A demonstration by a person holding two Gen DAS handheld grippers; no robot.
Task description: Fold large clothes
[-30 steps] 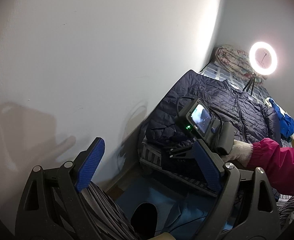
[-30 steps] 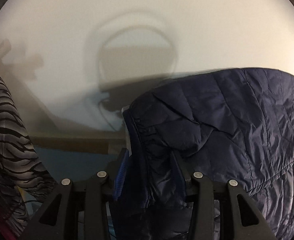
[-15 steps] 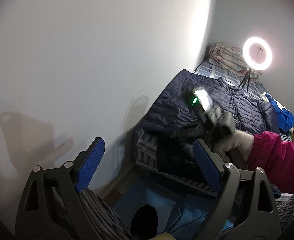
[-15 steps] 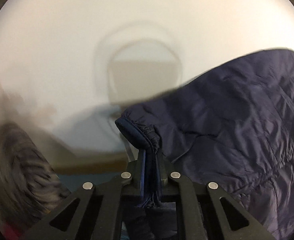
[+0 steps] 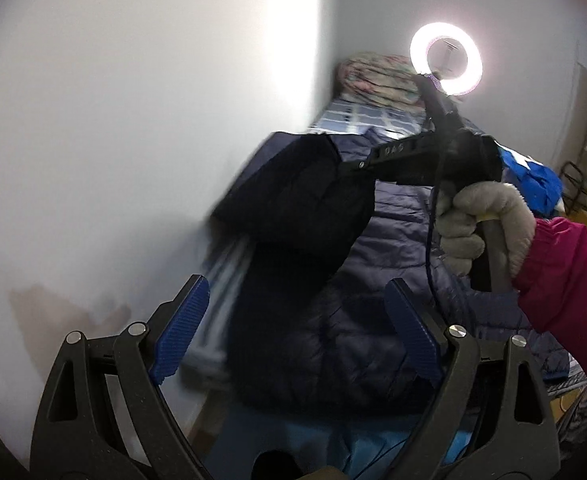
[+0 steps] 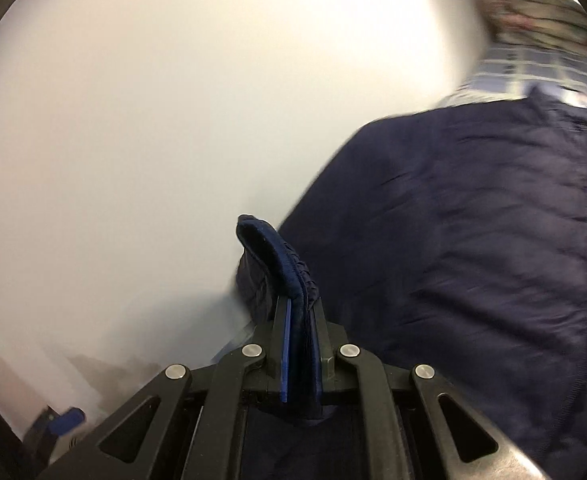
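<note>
A navy quilted jacket point(image 5: 397, 240) lies spread on a bed along a white wall; it also fills the right of the right wrist view point(image 6: 473, 240). My right gripper point(image 6: 299, 320) is shut on the jacket's sleeve cuff point(image 6: 277, 256) and holds the sleeve point(image 5: 305, 200) lifted above the jacket body. In the left wrist view the right gripper point(image 5: 357, 166) shows in a gloved hand point(image 5: 481, 224). My left gripper point(image 5: 293, 332) is open and empty, near the jacket's bottom hem.
A lit ring light point(image 5: 446, 58) stands at the far end of the bed. A rolled patterned quilt point(image 5: 377, 80) lies at the bed head on a blue checked sheet point(image 5: 365, 116). A blue garment point(image 5: 533, 180) lies far right. The white wall point(image 5: 133, 120) runs along the left.
My right gripper has closed on the sleeve cuff and lifted it up and over toward the jacket's middle. My left gripper has swung toward the jacket and stayed open.
</note>
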